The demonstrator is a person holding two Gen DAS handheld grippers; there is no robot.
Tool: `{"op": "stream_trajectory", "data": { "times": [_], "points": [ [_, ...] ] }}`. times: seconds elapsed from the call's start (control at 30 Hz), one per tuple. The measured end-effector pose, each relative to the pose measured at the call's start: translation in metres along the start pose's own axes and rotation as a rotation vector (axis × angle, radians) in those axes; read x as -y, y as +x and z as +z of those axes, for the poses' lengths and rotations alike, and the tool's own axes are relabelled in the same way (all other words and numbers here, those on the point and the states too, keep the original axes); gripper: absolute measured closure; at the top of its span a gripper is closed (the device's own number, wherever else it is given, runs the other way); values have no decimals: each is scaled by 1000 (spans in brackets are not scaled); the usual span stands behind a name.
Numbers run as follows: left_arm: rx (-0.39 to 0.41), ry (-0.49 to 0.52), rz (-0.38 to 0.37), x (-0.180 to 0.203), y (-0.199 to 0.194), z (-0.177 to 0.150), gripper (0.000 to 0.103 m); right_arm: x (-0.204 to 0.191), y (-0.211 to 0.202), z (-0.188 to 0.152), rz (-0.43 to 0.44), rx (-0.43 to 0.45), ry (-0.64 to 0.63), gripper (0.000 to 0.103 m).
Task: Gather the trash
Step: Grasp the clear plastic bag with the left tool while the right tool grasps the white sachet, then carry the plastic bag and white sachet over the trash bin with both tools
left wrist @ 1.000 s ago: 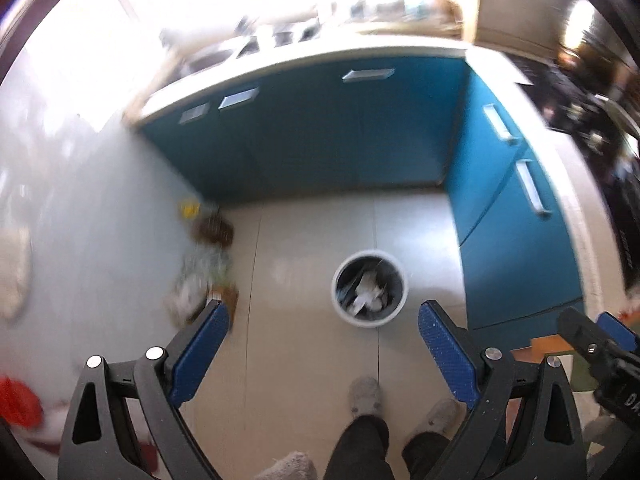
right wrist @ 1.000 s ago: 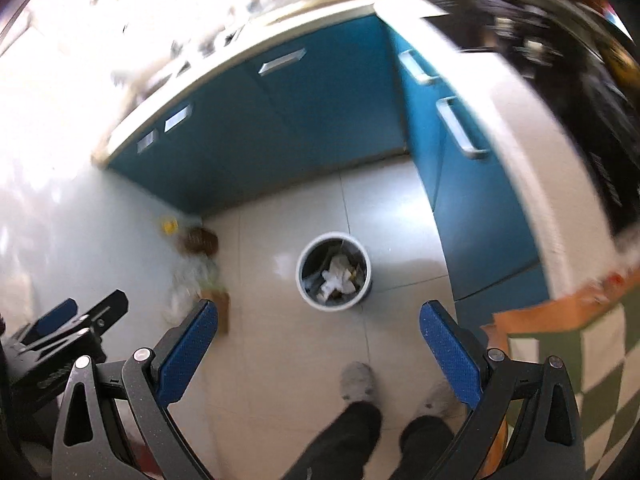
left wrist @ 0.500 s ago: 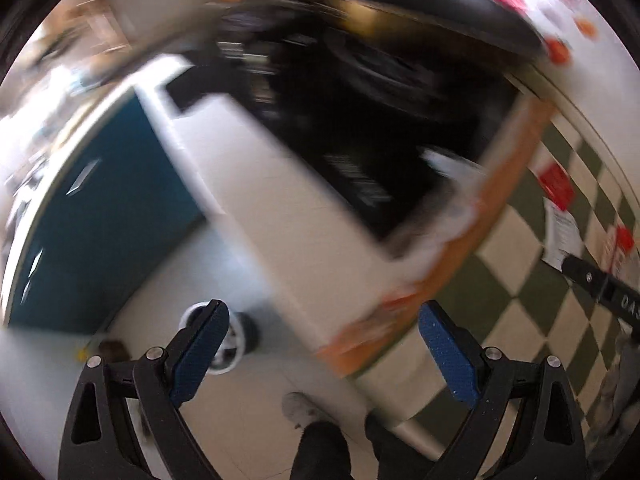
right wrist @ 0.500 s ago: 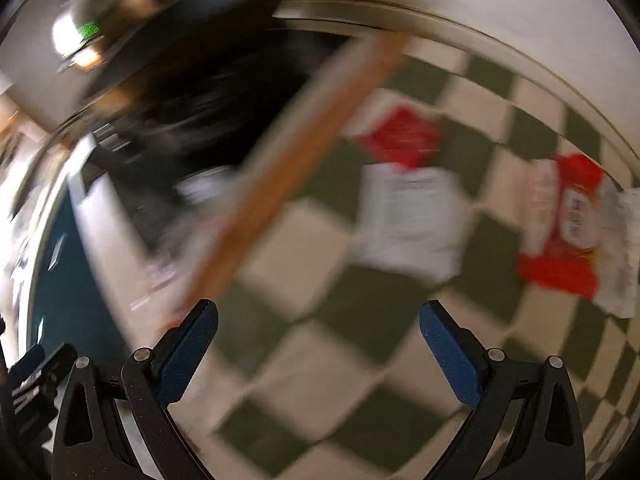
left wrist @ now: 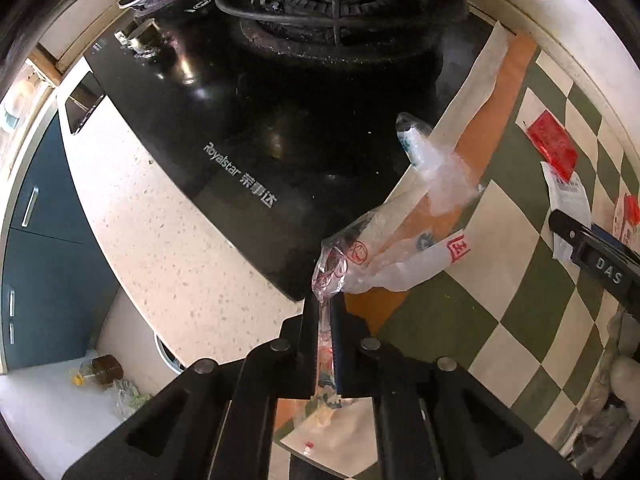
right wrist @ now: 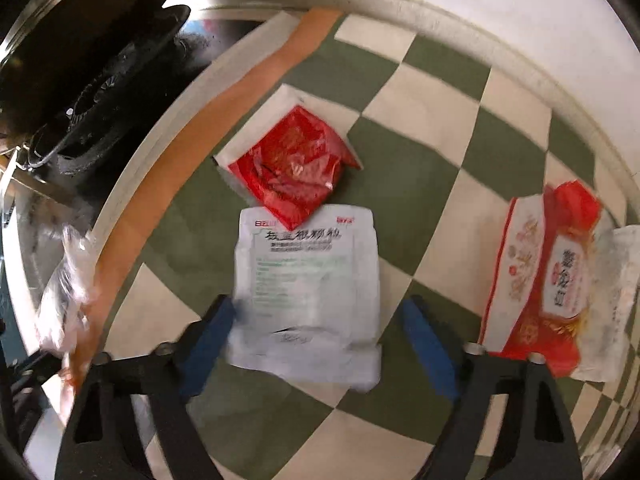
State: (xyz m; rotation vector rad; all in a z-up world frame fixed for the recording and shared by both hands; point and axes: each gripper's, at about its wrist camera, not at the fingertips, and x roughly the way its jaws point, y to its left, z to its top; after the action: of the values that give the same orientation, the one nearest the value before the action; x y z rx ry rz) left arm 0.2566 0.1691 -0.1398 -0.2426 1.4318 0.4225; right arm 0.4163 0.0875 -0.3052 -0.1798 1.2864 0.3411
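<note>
Checkered cloth [right wrist: 420,128] mostly bare between red packet [right wrist: 294,168], white sachet [right wrist: 308,288] and red-and-white pack [right wrist: 548,276], stove [left wrist: 280,128] bounding the left, wall [right wrist: 500,4] behind.

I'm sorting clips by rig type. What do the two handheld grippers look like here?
Both are black plastic clamps with cut-out triangular arms and round silver pivot bolts. The right gripper has blue fingers; the left gripper shows only black. White "DAS" lettering marks the right gripper's body in the left view.

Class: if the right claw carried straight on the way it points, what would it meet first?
Most likely the white printed sachet lying flat on the checked cloth. It sits between the closing fingers of the right claw; depth is uncertain.
</note>
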Motion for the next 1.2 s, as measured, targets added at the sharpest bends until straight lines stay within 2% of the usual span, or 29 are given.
{"op": "stream_trajectory", "data": {
  "times": [0.03, 0.1, 0.23, 0.37, 0.53, 0.73, 0.83, 1.0, 1.07, 1.1, 1.2],
  "points": [
    [10, 0, 8, 1, -3, -2, 101, -2, -3, -1, 2, 15, -10, 47],
    [28, -15, 1, 0, -12, -7, 101, -4, -9, -5, 20, 25, -22, 96],
    [81, -48, -13, -8, -40, -24, 101, 10, -29, -17, 107, 40, 29, 97],
    [131, -105, -48, -31, -73, -40, 101, 10, -70, -36, 187, 68, 29, 97],
    [177, -192, -60, -86, -95, -61, 101, -36, -96, -55, 292, 72, -13, 97],
    [176, -351, -13, -187, -100, -119, 101, -136, -128, -95, 459, 31, -133, 97],
    [145, -456, 19, -244, -87, -156, 101, -213, -132, -128, 555, -25, -238, 97],
    [56, -634, 38, -334, -34, -221, 101, -325, -106, -187, 643, -132, -385, 97],
    [7, -705, 26, -371, 2, -250, 101, -378, -77, -216, 668, -190, -441, 97],
    [-14, -733, 16, -384, 18, -261, 101, -391, -66, -223, 671, -209, -451, 97],
    [-93, -829, -41, -428, 98, -294, 101, -452, -3, -265, 680, -298, -492, 97]
  ]
}}
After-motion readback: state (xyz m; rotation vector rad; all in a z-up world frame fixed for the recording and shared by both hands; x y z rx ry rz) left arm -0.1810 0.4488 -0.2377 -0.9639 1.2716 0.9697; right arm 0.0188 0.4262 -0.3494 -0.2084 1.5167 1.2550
